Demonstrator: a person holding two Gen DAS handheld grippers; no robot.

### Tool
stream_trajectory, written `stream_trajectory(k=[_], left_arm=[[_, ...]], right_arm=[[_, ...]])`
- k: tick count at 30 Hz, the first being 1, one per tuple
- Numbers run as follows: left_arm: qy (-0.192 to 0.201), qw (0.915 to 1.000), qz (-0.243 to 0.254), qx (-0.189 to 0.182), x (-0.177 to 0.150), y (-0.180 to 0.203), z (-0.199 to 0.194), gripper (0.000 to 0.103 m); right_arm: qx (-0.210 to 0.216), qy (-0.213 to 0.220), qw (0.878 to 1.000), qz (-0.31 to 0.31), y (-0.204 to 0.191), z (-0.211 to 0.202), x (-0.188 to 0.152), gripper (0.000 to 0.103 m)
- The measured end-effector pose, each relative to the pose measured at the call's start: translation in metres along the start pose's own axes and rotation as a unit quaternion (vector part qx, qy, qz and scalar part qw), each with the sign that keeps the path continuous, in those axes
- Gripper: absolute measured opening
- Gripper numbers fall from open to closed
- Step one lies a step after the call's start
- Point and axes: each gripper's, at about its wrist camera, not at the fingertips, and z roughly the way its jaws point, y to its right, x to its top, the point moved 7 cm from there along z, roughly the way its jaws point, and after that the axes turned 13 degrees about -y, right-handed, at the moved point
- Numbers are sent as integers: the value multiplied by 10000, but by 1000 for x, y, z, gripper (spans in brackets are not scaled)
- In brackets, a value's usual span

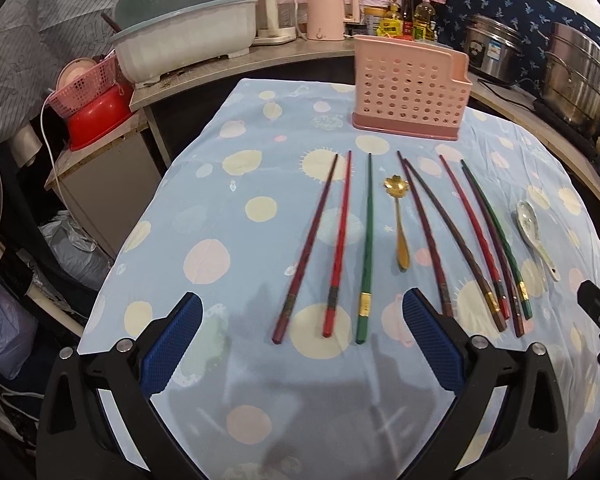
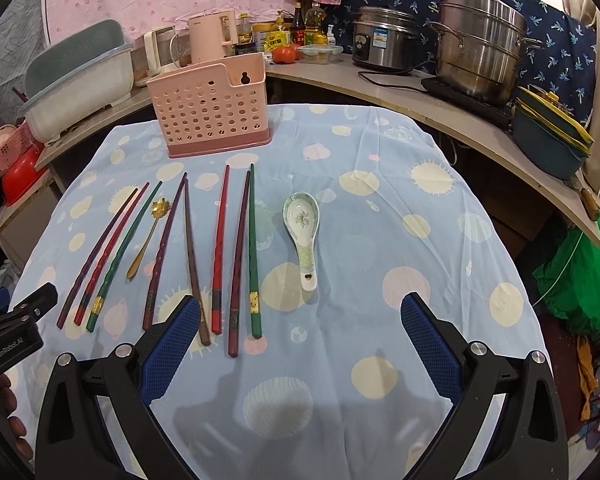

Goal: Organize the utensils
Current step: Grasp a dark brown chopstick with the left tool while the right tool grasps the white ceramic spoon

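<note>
Both grippers, left (image 1: 302, 336) and right (image 2: 300, 336), spread wide, gripping nothing; chopsticks (image 1: 342, 244) and spoons (image 2: 303, 232) (all loose on cloth) outside pink holder (image 2: 210, 110), nothing sorted

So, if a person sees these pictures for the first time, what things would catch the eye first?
First the row of coloured chopsticks lying side by side on the dotted blue tablecloth, with a gold spoon among them and a white ceramic spoon at the right end. Behind them a pink perforated utensil holder stands upright. Near the camera, the left gripper and right gripper are both open and empty.
</note>
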Motion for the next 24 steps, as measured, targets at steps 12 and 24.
stream_trajectory(k=[12,24], left_arm=[[-258,9993,-198,200,7,-35,36,93],[-627,9980,-15,-45,-3,-28,68,59]], right_arm=[[-76,-152,9998,46,8,29,20,91],[-65,-381,9992,-25,2,55,25,82]])
